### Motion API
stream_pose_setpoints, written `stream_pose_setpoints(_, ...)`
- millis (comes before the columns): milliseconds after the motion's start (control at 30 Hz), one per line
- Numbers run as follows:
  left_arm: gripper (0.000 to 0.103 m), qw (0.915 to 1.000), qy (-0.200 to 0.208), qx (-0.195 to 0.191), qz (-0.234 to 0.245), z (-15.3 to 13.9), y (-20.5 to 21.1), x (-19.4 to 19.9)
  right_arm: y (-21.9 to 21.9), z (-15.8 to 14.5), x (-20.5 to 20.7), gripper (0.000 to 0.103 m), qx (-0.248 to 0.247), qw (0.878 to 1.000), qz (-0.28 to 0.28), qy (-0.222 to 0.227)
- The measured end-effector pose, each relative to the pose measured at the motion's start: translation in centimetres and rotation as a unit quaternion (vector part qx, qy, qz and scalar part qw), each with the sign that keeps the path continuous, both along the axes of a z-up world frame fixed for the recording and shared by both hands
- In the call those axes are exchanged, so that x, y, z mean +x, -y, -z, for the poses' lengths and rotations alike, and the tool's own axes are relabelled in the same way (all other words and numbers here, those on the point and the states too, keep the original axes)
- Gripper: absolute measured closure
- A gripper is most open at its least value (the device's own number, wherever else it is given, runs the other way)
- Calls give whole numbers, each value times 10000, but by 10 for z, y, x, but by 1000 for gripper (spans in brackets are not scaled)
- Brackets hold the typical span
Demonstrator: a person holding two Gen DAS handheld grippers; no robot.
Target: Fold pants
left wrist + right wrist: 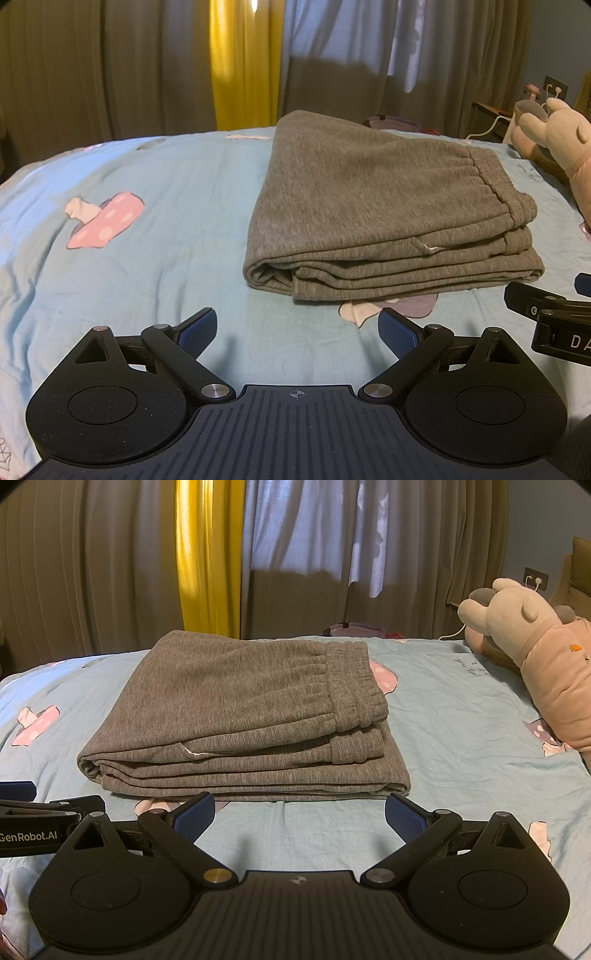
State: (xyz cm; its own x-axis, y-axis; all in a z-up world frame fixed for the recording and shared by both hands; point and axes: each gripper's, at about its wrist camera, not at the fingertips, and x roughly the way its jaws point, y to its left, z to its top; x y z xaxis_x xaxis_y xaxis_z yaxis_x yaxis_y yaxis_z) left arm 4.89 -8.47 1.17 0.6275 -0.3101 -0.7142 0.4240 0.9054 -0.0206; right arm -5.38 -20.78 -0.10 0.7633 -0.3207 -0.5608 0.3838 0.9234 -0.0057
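Grey ribbed knit, the pants (373, 206) lie folded into a thick layered rectangle on the pale blue, mushroom-printed bedsheet (147, 240); in the left wrist view the gathered elastic waistband sits on top at the right, and stacked fold edges face the camera. The left gripper (297, 330) hovers just short of that near edge, its blue textured pads spread wide with nothing between them. Bare sheet stretches to the left.

From the right wrist view, the pants (236, 709) sit centre-left, and the right gripper (299, 814) is likewise wide open and empty, close to the near fold. A soft plush toy (532, 653) lies at the right, well apart, before heavy pleated curtains (110, 561).
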Motion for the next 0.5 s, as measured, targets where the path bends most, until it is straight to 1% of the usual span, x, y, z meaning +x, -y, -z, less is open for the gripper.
stream_pose_setpoints(500,5,10000,-3,0,-7,-1,-1,0,0,-1,0,4,-17,10000,4,2)
